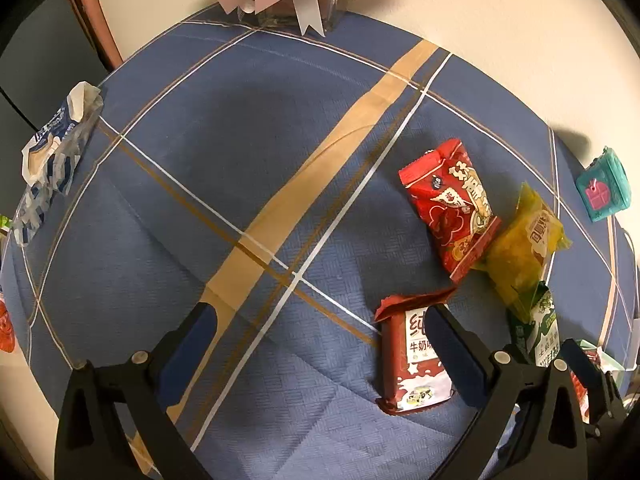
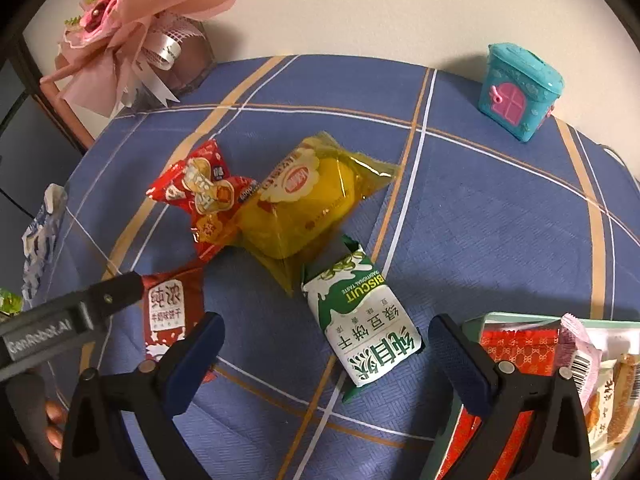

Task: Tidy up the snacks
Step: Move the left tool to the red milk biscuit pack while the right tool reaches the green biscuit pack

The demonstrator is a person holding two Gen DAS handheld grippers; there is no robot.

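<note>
Four snack packs lie on a blue plaid tablecloth (image 2: 480,220). A green and white biscuit pack (image 2: 364,320) rests between the spread fingers of my right gripper (image 2: 326,344), which is open. Behind it sit a yellow pack (image 2: 304,204) and a bright red pack (image 2: 200,192). A dark red milk biscuit pack (image 2: 166,312) lies at the left, partly under the other gripper's finger. In the left wrist view my left gripper (image 1: 320,332) is open over bare cloth, its right finger overlapping the dark red pack (image 1: 408,360); the red pack (image 1: 450,204), yellow pack (image 1: 520,248) and green pack (image 1: 540,328) lie further right.
A pale green tray (image 2: 520,316) holding several snacks sits at the lower right. A teal toy house box (image 2: 518,90) and a pink bouquet (image 2: 132,32) stand along the wall. A blue and white wrapper (image 1: 52,156) lies at the table's left edge. A hand (image 2: 52,428) shows low left.
</note>
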